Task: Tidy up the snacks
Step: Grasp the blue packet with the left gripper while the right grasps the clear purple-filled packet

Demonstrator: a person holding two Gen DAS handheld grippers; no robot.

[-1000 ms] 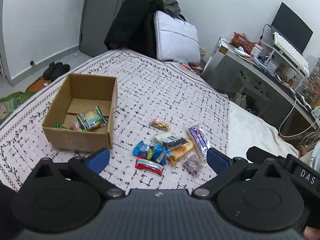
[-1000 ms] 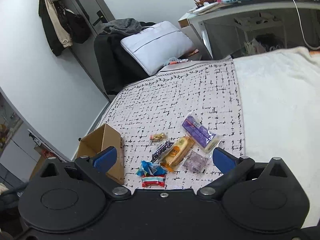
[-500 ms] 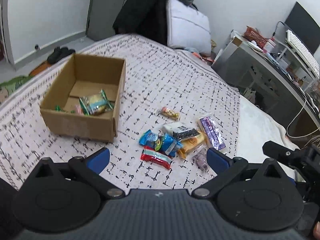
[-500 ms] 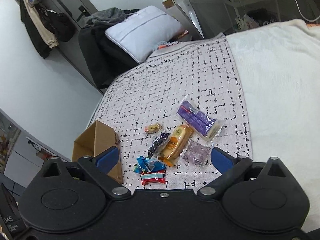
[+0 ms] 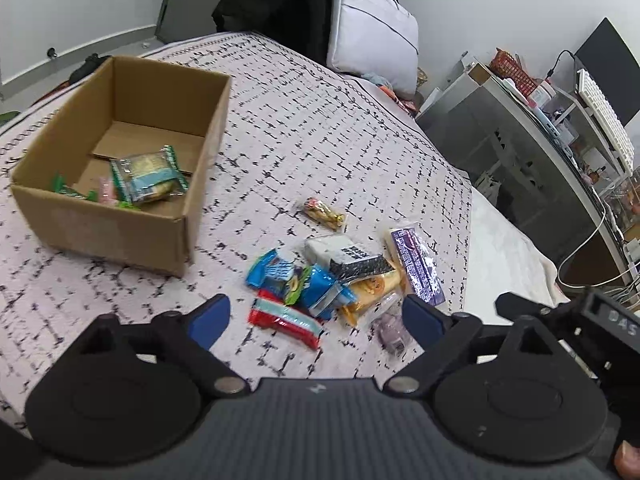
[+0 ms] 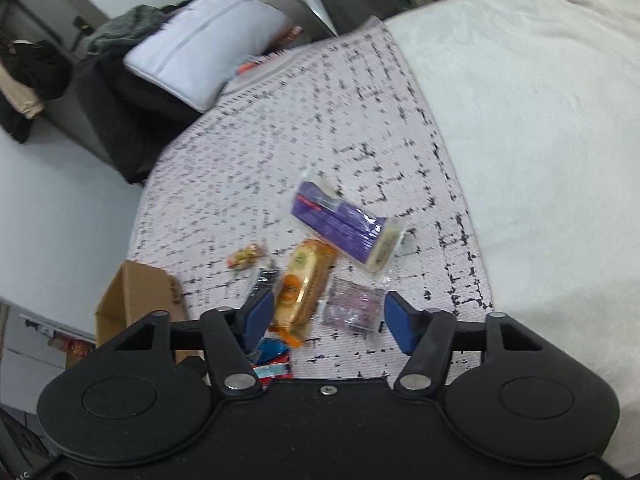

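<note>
An open cardboard box (image 5: 120, 216) stands on the patterned bedspread (image 5: 320, 128), with a green-and-blue pack (image 5: 148, 176) and other wrapped snacks inside. To its right lies a heap of snacks: red bar (image 5: 286, 318), blue packs (image 5: 296, 280), white-and-black pack (image 5: 344, 254), orange pack (image 5: 368, 292), purple pack (image 5: 416, 264), gold candy (image 5: 324, 212). My left gripper (image 5: 316, 318) hovers over the red bar, jaws wide and closing, pads touching nothing. My right gripper (image 6: 328, 320) is closing above the orange pack (image 6: 304, 284) and a clear purple pouch (image 6: 352, 304), both between its pads without contact.
A cream blanket (image 6: 520, 120) covers the bed right of the spread. A grey pillow (image 5: 372, 28) and dark clothes (image 5: 276, 4) sit at the head. A desk (image 5: 520, 120) with monitor, keyboard and cables runs along the right. The box (image 6: 136, 300) is left of the right gripper.
Both grippers have come down and closer to the snack heap. The right jaws have narrowed a lot, the left ones a little. No snack has moved.
</note>
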